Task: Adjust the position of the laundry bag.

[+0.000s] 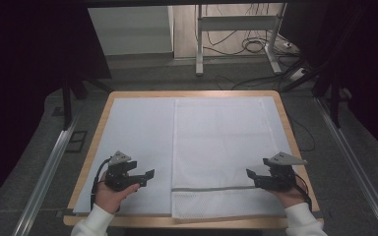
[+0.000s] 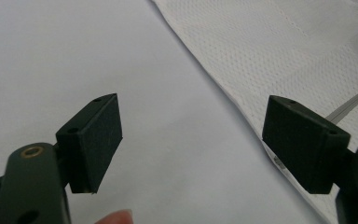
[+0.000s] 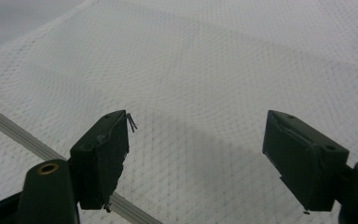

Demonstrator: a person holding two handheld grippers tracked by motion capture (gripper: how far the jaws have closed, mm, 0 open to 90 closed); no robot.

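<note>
Because the white mesh bag point(image 1: 221, 152) lying flat on the table's right half looks light and limp, its near corners seem the best hold for the wide-open, empty left gripper point(image 1: 147, 178) and right gripper point(image 1: 254, 178).

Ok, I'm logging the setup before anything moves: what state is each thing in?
Mesh laundry bag: spread flat on the sheet, its grey zipper closed.
White sheet: laid smooth over the table.
Left tool: open, empty, over the sheet beside the bag's edge.
Right tool: open, empty, over the bag.
</note>
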